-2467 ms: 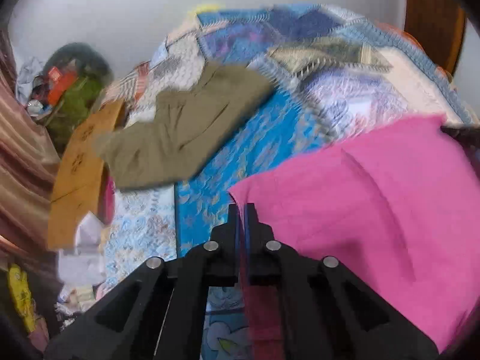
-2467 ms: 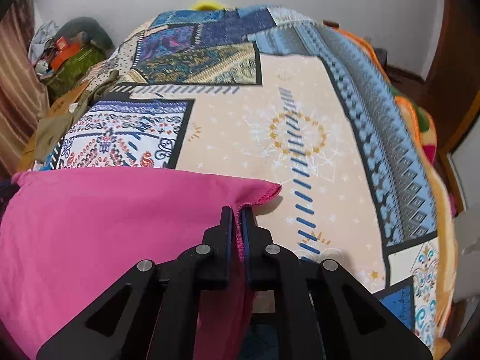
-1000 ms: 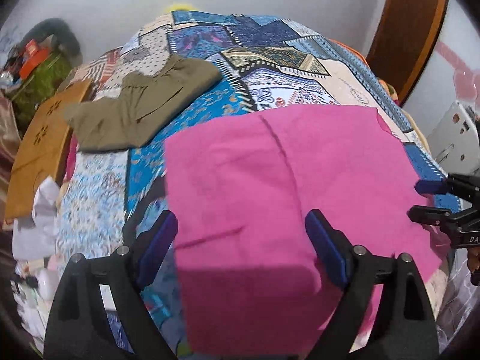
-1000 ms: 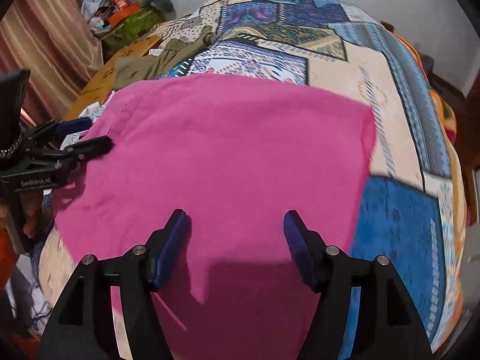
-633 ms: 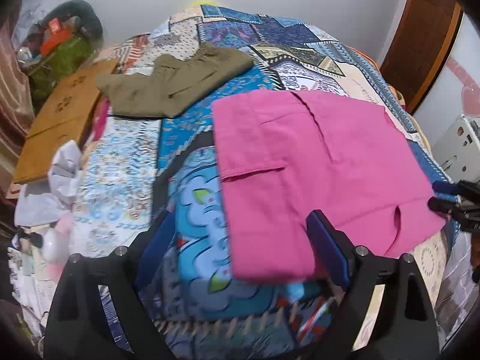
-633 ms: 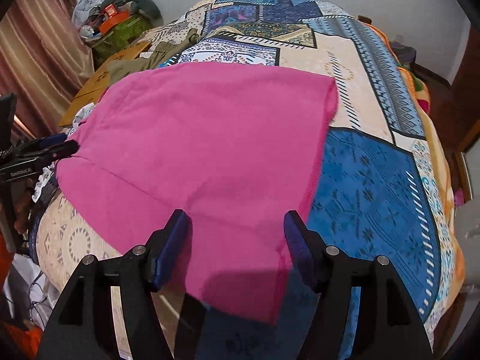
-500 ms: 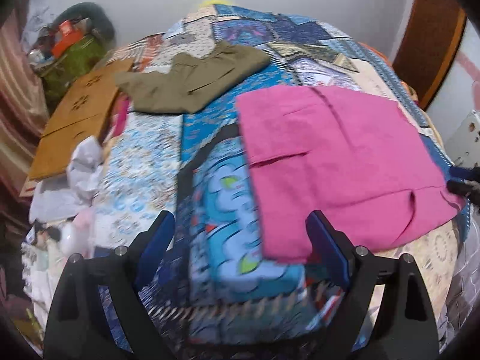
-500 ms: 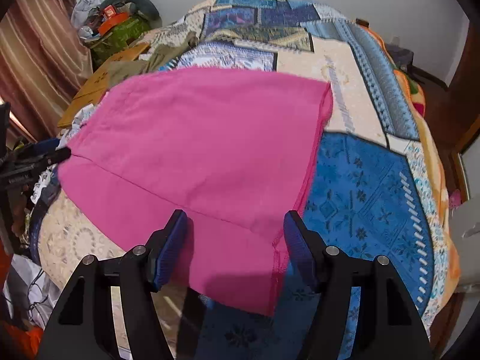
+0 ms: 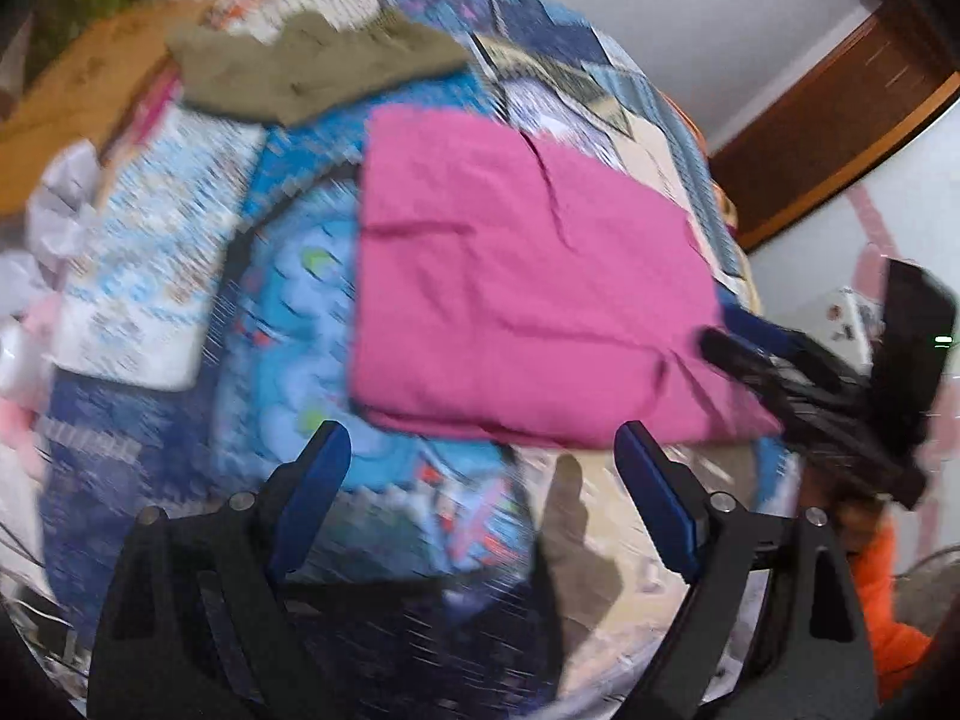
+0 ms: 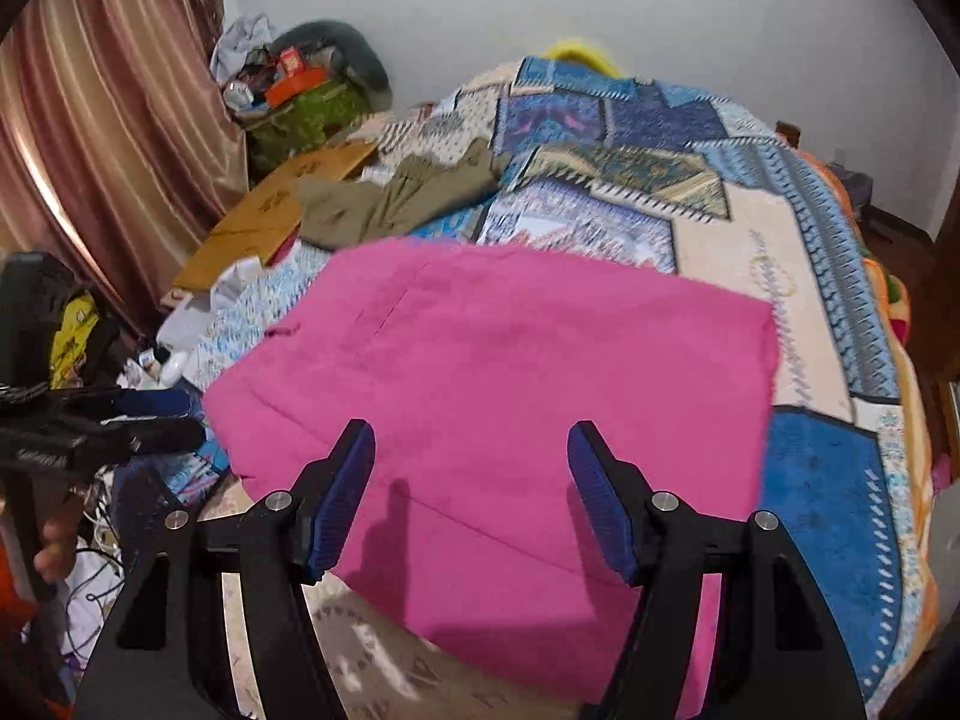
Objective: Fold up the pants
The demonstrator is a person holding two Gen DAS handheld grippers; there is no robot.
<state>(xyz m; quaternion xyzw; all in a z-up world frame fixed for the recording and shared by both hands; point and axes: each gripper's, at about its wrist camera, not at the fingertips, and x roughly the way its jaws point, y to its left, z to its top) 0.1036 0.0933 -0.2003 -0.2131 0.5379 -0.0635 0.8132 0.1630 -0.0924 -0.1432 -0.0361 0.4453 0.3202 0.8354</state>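
Note:
The folded pink pants [image 9: 516, 276] lie flat on the patterned bedspread [image 9: 282, 360]; they also show in the right wrist view [image 10: 528, 396]. My left gripper [image 9: 480, 468] is open and empty, just short of their near edge. My right gripper [image 10: 471, 462] is open and empty, over the near part of the pants. In the left wrist view the right gripper [image 9: 744, 360] reaches in from the right near the pants' corner. In the right wrist view the left gripper [image 10: 156, 420] shows at the left edge of the bed.
Folded olive pants [image 10: 396, 198] lie at the bed's far left, also seen in the blurred left wrist view [image 9: 312, 66]. A cardboard piece [image 10: 270, 216], clutter and a curtain [image 10: 90, 150] stand left of the bed. A wooden door frame [image 9: 840, 120] is at the right.
Both grippers let go of the pink pants, opened and pulled back. The pants now lie folded on the bed. The left wrist view is swinging and blurred.

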